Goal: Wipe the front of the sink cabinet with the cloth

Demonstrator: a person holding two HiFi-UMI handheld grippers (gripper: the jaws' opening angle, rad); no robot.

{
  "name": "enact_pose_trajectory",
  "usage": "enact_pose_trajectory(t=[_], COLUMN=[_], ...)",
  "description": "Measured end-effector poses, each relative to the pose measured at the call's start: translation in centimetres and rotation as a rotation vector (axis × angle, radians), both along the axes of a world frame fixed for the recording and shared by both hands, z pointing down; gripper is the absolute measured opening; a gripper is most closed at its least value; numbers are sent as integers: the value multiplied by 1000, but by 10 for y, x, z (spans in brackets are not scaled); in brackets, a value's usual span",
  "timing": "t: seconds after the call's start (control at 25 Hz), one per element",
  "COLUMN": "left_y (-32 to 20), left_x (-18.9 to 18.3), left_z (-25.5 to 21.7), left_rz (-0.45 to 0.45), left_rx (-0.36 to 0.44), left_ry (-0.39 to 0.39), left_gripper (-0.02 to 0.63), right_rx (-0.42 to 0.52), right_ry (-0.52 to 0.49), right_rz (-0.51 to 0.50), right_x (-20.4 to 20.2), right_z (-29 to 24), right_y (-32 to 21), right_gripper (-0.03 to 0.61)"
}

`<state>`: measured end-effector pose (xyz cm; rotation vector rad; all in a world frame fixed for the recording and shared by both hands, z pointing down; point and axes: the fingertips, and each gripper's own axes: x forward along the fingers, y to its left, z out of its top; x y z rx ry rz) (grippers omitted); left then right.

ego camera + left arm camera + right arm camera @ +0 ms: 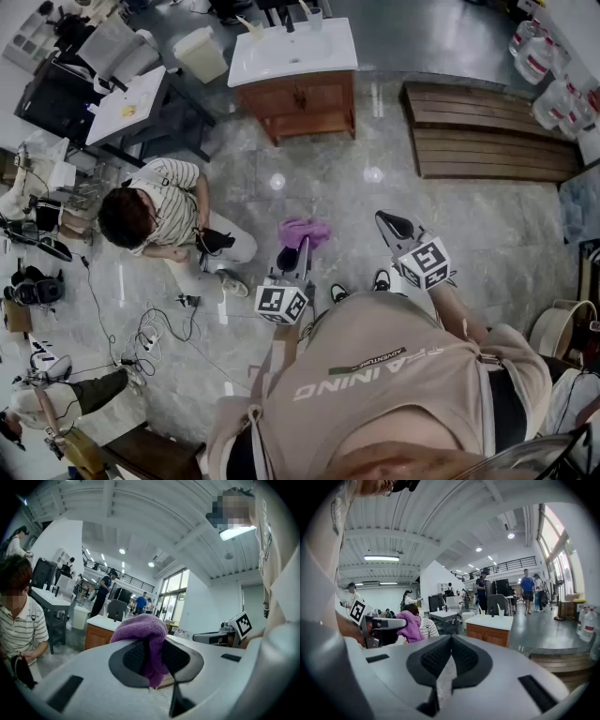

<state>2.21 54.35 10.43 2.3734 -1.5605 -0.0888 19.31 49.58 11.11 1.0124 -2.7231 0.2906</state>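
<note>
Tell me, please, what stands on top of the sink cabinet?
A white sink top with a basin covers the sink cabinet; a dark faucet and a small cup stand at its back edge. The wood beneath is hidden.

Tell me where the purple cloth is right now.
The purple cloth is clamped in the left gripper, mid-frame in the head view, over the floor and well short of the sink cabinet.
</note>
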Motion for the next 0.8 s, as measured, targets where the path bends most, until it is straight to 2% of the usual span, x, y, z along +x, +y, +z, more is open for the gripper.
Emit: enact_pose_trajectory(t=[0.32, 0.8], left_y=[-11, -29], left_x=[-7, -71], left_z=[5, 16], left_rz=[36, 5], left_rx=[4, -8], left_ry=[28, 57], left_gripper=[67, 67], right_rx=[-9, -27], right_ry=[2, 28], right_rz=[12, 60], right_x=[-12, -50], right_z=[1, 8], right_y=[-10, -35], right_gripper=[12, 12])
